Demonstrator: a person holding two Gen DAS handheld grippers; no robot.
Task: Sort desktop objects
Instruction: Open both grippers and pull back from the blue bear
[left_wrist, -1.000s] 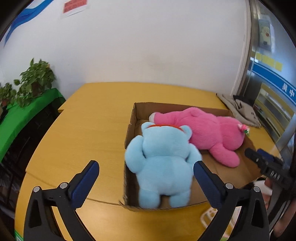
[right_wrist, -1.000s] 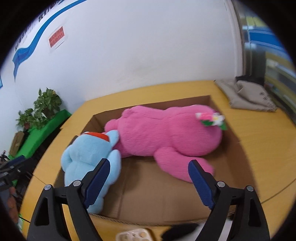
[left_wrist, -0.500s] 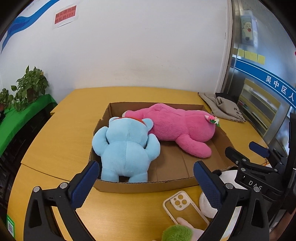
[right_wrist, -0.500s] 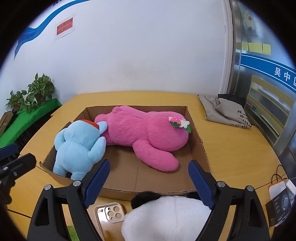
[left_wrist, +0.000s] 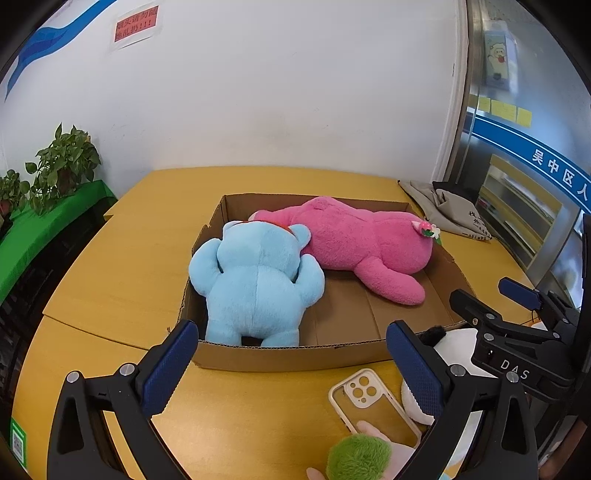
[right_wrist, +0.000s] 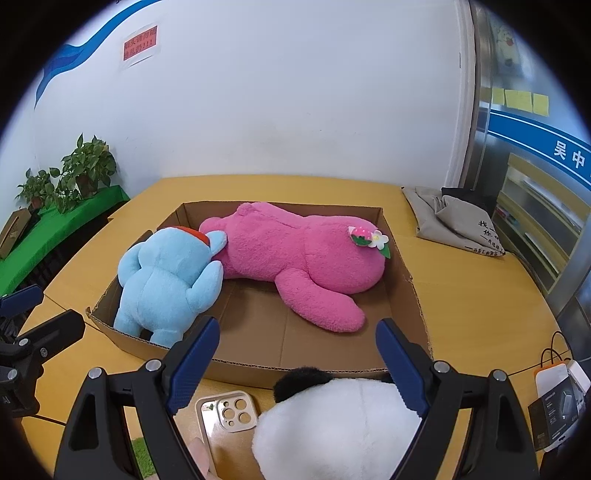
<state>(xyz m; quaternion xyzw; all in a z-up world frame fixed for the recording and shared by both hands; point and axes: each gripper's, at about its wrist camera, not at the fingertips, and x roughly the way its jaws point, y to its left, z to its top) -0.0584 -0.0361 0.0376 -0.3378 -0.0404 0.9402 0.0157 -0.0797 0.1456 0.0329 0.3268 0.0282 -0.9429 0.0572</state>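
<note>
We see one yellow table (left_wrist: 110, 266) under everything. On it, ahead of both claws, sits one shallow cardboard box (left_wrist: 288, 356) with its top open. It holds two plush toys: one pink plush (left_wrist: 362, 243) lying lengthwise along the far side, and one light blue plush (left_wrist: 255, 280) at the left end, its back to us, with one arm touching the pink one. The rest of the box floor, on the side nearer the right claw, is bare cardboard.

Outside the box, just on our side of its near wall, we count one white plush with black ears (right_wrist: 332, 424). It sits directly under and between the fingers of the right claw (right_wrist: 295, 365), whose jaws stand wide apart with no pad pressing on it. One clear phone case (left_wrist: 373, 402) lies flat on the table beside that white plush, just inside the right finger of the left claw (left_wrist: 291, 365). The left claw's jaws are also spread wide and hold nothing. One small green fuzzy item (left_wrist: 358, 456) shows at the bottom edge, below the phone case.
</note>
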